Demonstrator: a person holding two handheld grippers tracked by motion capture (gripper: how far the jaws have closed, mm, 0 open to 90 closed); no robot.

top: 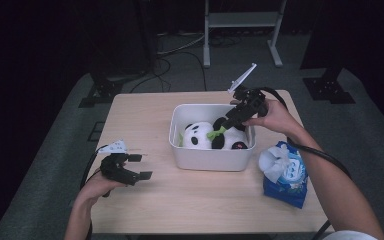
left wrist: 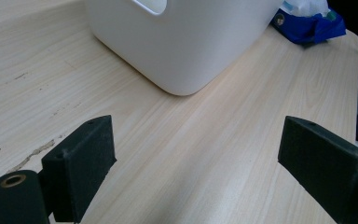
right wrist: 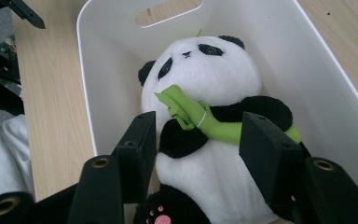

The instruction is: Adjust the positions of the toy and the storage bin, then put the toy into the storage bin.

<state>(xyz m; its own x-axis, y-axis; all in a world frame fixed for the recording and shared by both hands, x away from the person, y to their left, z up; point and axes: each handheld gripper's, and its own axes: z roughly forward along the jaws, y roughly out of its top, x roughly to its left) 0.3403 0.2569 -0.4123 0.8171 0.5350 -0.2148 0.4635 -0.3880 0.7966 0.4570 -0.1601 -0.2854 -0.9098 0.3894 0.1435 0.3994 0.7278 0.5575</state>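
High view: white bin (top: 211,159) sits centre of frame on the table (top: 190,200), w/ a panda plush (top: 200,136) lying inside, head toward frame left, green bamboo stalk (top: 216,133) across its chest. Right hand-held gripper (top: 232,119) comes in from upper right, over the bin's right end and the plush's body. In the right gripper view its jaws stand apart, either side of the panda's belly and the stalk; whether the pads touch the fur can't be told, and they don't look clamped on it. No earlier frame to compare.

Left hand-held gripper (top: 139,166) is lower left of the high view, just above the table, well apart from the bin. Left gripper view: jaws wide open, nothing btwn them but bare wood.

Blue wipes pack (top: 286,174) lies right of the bin, near it.
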